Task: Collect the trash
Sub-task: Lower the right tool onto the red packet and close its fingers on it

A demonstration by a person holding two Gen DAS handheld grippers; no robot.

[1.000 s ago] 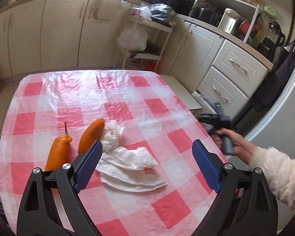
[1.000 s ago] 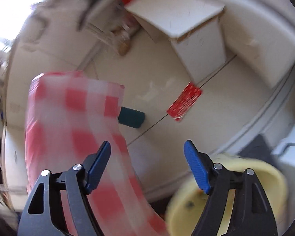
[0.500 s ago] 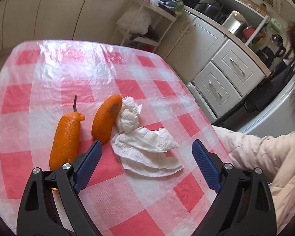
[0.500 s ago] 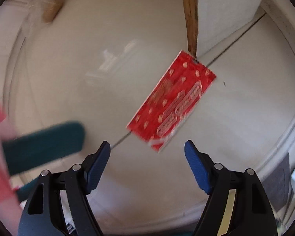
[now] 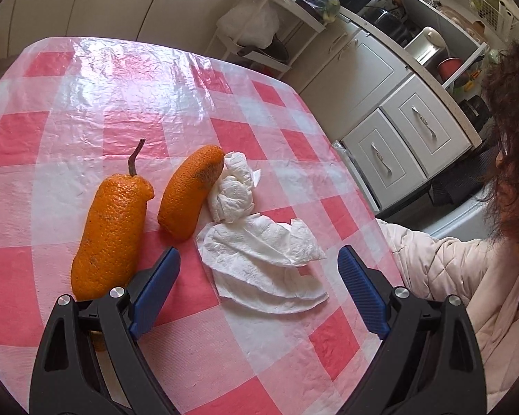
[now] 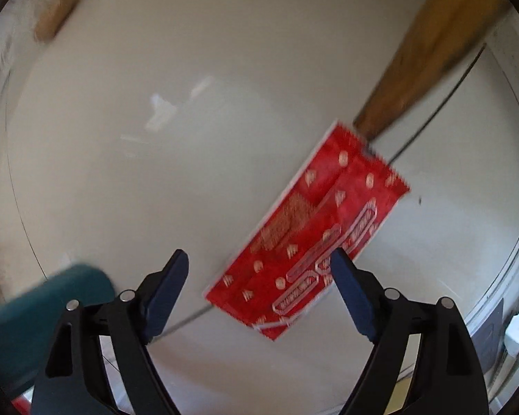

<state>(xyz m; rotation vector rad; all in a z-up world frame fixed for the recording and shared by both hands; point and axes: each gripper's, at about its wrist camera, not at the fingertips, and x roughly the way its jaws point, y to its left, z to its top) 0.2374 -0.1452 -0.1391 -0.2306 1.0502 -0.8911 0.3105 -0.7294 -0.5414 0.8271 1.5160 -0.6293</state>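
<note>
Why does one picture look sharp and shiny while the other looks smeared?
Left wrist view: sharp; window light glares off the plastic tablecloth, and the fisheye bends the cabinets. Right wrist view: motion blur smears the red wrapper on the floor, the wooden leg and the teal object; only the right gripper, its jaws opening, stays crisp.

Cream kitchen cabinets along the far wall, white drawers off the worktop's right edge, cluttered wire shelf, pale glossy floor, soft daylight
</note>
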